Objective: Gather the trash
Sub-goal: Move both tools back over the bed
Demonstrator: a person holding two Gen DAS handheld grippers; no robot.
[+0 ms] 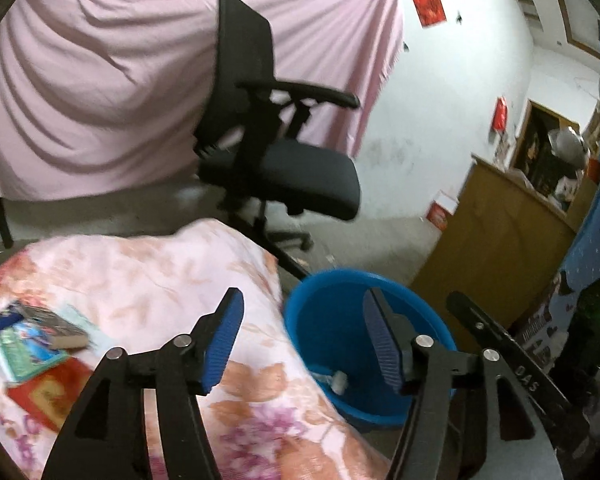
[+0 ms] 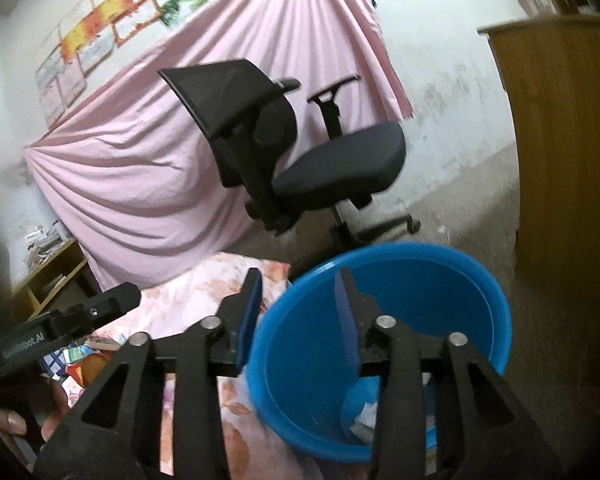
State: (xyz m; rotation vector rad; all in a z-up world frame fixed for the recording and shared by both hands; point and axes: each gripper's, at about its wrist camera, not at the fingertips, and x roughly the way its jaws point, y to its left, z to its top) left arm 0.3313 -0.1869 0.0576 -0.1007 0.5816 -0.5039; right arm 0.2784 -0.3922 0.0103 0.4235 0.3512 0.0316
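A blue plastic bucket (image 1: pixel 332 344) stands on the floor beside the floral bed cover (image 1: pixel 148 280). White and pale scraps of trash (image 1: pixel 338 382) lie at its bottom; they also show in the right wrist view (image 2: pixel 364 420). My left gripper (image 1: pixel 302 320) is open and empty, above the bed's edge and the bucket's rim. My right gripper (image 2: pixel 298 300) is open and empty, right over the bucket (image 2: pixel 440 300). The left gripper's body (image 2: pixel 60 328) shows at the lower left of the right wrist view.
A black office chair (image 1: pixel 276 152) stands behind the bucket before a pink hanging sheet (image 1: pixel 100 80). Books and a red box (image 1: pixel 36 352) lie on the bed at left. A wooden cabinet (image 1: pixel 500 240) stands at right.
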